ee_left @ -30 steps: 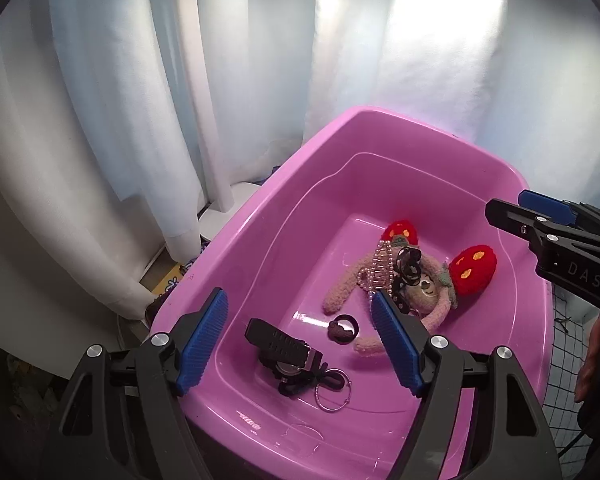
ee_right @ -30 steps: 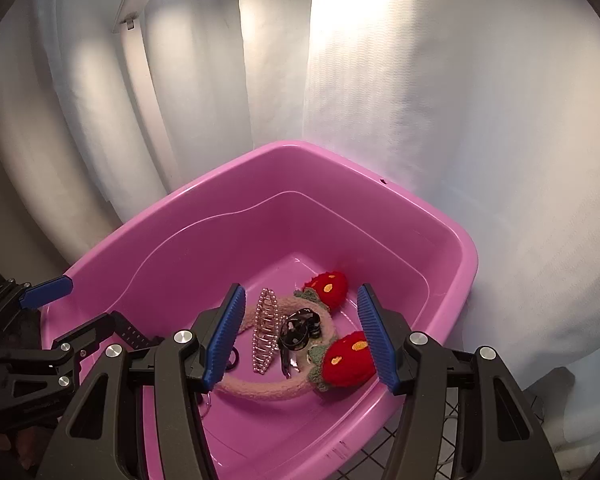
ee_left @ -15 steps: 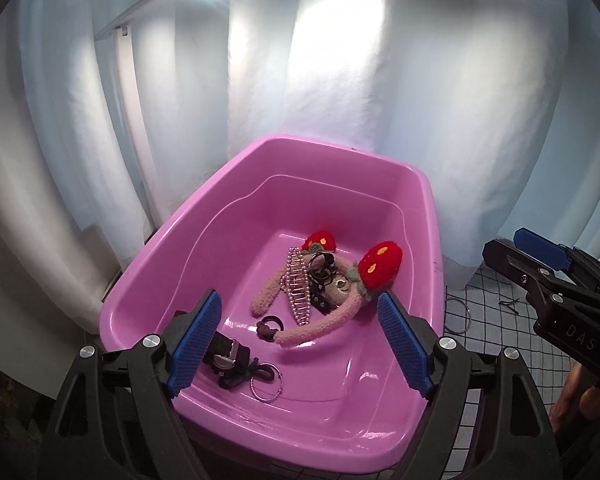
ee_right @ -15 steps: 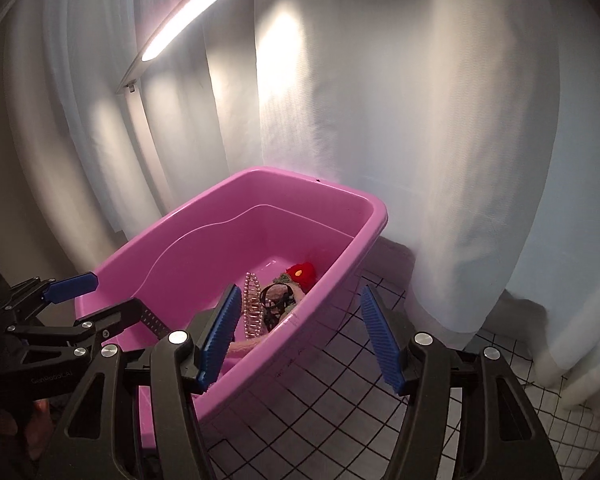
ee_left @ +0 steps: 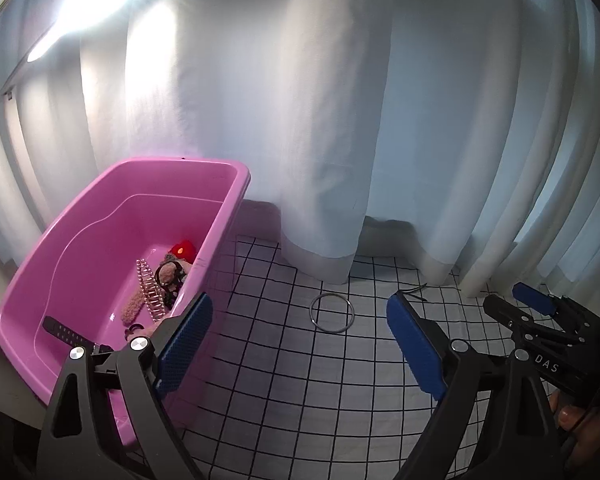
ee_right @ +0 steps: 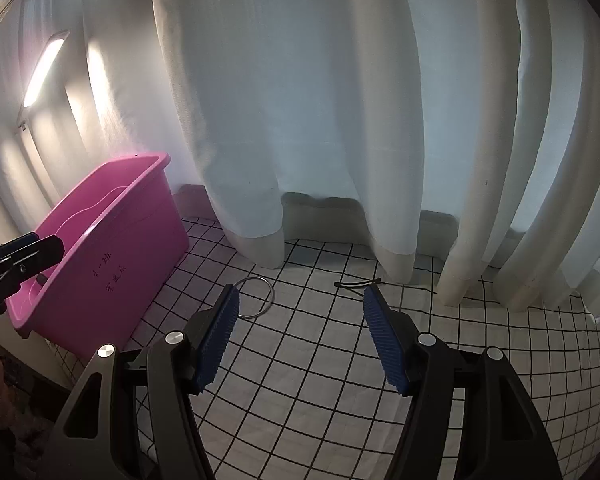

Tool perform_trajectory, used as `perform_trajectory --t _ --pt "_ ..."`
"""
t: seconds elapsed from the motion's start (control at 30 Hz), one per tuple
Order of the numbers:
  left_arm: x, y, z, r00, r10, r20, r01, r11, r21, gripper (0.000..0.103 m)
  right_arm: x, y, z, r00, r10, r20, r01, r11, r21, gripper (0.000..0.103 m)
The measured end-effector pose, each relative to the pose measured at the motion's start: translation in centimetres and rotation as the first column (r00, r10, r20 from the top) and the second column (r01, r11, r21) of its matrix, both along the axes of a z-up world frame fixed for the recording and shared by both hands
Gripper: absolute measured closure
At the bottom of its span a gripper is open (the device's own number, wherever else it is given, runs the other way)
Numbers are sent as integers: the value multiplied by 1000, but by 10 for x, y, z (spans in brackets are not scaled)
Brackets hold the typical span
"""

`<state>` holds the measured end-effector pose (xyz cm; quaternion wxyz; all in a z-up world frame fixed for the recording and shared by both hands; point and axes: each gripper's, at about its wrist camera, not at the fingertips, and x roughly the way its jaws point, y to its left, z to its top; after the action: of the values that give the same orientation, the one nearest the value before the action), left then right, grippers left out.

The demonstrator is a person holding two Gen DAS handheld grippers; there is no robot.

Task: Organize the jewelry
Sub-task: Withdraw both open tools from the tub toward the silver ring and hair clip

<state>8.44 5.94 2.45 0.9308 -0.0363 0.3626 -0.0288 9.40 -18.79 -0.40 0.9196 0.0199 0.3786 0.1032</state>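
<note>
Curtains hang in pale folds behind everything, their hems resting on a white cloth with a black grid. On that cloth, near the hem and well clear of the tub, lies a thin metal bangle, flat and alone; a small dark hair clip lies further to the right, also near the curtain hem. The pink tub stands at the left against the curtains and holds a fuzzy headband with red strawberries, a pearl hair comb leaning across it, and a black watch strap near the closer wall (smaller dark pieces under the headband are too tangled to tell apart). The left gripper hovers over the cloth with its blue pads wide apart and opening, nothing between them. The right gripper is likewise empty, its fingers spreading, with the bangle just beyond its left pad.
</note>
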Motion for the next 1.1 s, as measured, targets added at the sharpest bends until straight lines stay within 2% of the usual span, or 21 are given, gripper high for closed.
perform_trajectory --t 0.13,0.33,0.47,0.6,0.77,1.1 --pt "8 -36 -21 997 42 -61 -43 999 -13 15 10 -43 -21 999 3 -44 -3 1000 15 41" --pt "23 -67 -65 983 126 -130 -122 992 42 15 28 -75 -54 994 70 -82 -67 997 36 41" --pt "38 -72 -100 967 176 -183 -170 984 52 15 48 -73 -78 987 108 -116 -102 993 55 41" --pt "58 -77 -132 957 187 -220 -172 981 86 15 70 -71 -104 983 109 -149 -98 992 81 41" --pt "84 -74 -166 943 207 -260 -195 978 71 15 94 -66 -130 980 94 -176 -82 994 75 41" --pt "121 -75 -198 951 172 -258 -158 985 73 15 116 -48 -154 982 86 -170 -80 996 42 41"
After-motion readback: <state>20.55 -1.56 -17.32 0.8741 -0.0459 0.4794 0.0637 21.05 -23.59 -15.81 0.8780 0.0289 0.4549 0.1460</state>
